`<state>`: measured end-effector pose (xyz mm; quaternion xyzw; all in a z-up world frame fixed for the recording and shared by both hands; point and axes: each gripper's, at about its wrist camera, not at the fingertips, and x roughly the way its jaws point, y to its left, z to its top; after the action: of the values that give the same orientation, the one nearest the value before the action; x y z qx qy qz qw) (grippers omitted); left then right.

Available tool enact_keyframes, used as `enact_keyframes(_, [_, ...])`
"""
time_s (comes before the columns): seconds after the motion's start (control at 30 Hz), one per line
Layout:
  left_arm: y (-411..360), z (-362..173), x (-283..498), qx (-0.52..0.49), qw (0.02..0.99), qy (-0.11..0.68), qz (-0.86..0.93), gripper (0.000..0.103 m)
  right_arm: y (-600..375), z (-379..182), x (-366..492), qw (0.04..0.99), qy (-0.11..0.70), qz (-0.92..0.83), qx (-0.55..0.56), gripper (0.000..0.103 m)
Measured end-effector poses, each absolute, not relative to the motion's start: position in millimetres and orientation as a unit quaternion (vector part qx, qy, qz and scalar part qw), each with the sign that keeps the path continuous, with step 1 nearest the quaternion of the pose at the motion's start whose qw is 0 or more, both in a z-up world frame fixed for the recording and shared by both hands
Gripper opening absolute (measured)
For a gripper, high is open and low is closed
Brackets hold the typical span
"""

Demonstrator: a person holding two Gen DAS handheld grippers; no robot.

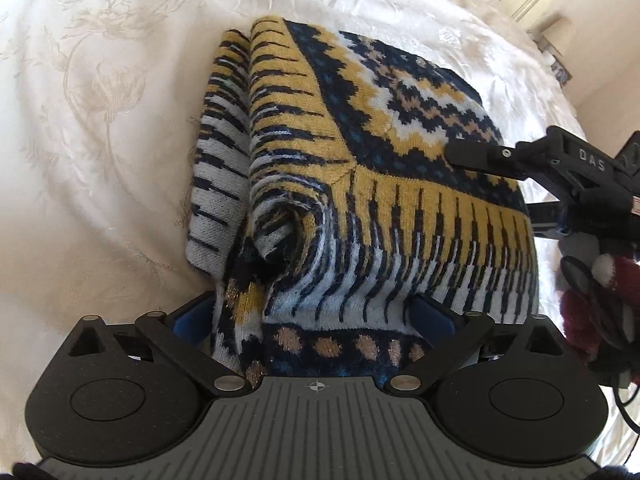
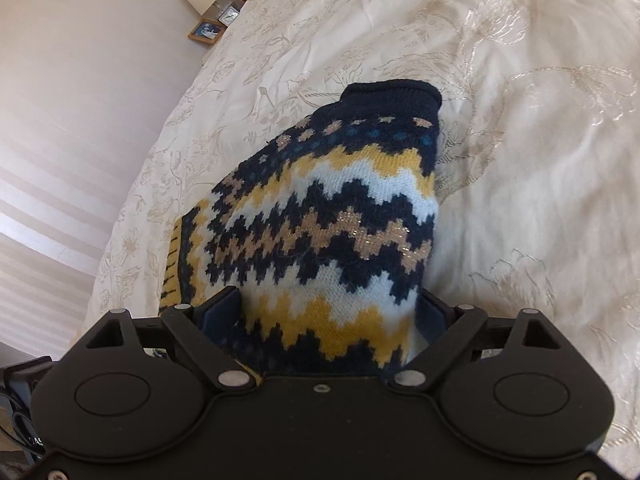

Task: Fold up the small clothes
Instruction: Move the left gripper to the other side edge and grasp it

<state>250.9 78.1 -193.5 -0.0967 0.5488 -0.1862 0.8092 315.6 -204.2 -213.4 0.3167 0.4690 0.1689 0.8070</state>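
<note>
The patterned knit sweater (image 1: 360,184) lies bunched, partly folded, on the cream bedspread (image 1: 100,120). Left claw (image 1: 312,312) straddles its hem at six o'clock; right claw (image 2: 328,312) holds thick knit between its jaws. Risk: the loose sleeve roll slipping out, undoing the fold.

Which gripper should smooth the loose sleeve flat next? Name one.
Left. The left gripper sits at the sweater edge right beside the bunched sleeve. The right gripper holds the sweater's far side, away from that sleeve.
</note>
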Motion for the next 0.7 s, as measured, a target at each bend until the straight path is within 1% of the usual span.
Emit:
enact_keyframes(0.07, [78.2,-194.3,251.2,-0.093,0.811,0.543,-0.196,0.102,-198.8,-217.8,318.4,0.812,0.458,0.179,0.315,0.097])
enact_keyframes(0.13, [78.5,-193.4,251.5,-0.092,0.814,0.536,-0.204,0.102,-194.0,-220.3,319.1,0.819,0.443,0.188,0.311,0.103])
enact_keyframes(0.3, [84.4,-193.9,243.0,-0.101,0.819,0.524,-0.212,0.102,-191.8,-217.1,312.3,0.829,0.428,0.202,0.297,0.103])
enact_keyframes(0.33, [84.9,-193.4,242.5,-0.102,0.818,0.524,-0.214,0.100,-193.6,-217.1,309.9,0.828,0.427,0.207,0.299,0.103])
enact_keyframes(0.4, [90.1,-191.8,240.2,-0.110,0.817,0.521,-0.222,0.093,-197.8,-216.8,303.6,0.828,0.424,0.217,0.296,0.103])
enact_keyframes(0.47, [97.2,-190.3,236.7,-0.118,0.816,0.516,-0.230,0.079,-201.5,-215.6,293.4,0.832,0.417,0.225,0.289,0.102])
enact_keyframes(0.5, [102.5,-190.3,234.5,-0.125,0.815,0.513,-0.236,0.076,-202.6,-215.5,288.8,0.834,0.413,0.228,0.287,0.102])
enact_keyframes(0.57, [110.9,-192.1,231.5,-0.141,0.814,0.508,-0.244,0.067,-204.0,-216.3,278.8,0.840,0.399,0.234,0.284,0.102])
enact_keyframes(0.6, [114.4,-193.8,231.2,-0.149,0.813,0.504,-0.250,0.066,-204.8,-217.6,274.7,0.842,0.393,0.237,0.285,0.102])
enact_keyframes(0.63, [117.3,-195.2,230.5,-0.156,0.813,0.500,-0.254,0.062,-205.5,-219.2,271.0,0.843,0.387,0.240,0.287,0.096])
enact_keyframes(0.67, [119.7,-196.4,229.8,-0.163,0.813,0.496,-0.259,0.055,-205.7,-220.9,268.2,0.844,0.382,0.242,0.288,0.086])
enact_keyframes(0.7, [123.6,-198.3,228.5,-0.180,0.810,0.492,-0.264,0.050,-205.5,-222.6,266.5,0.845,0.381,0.239,0.288,0.064])
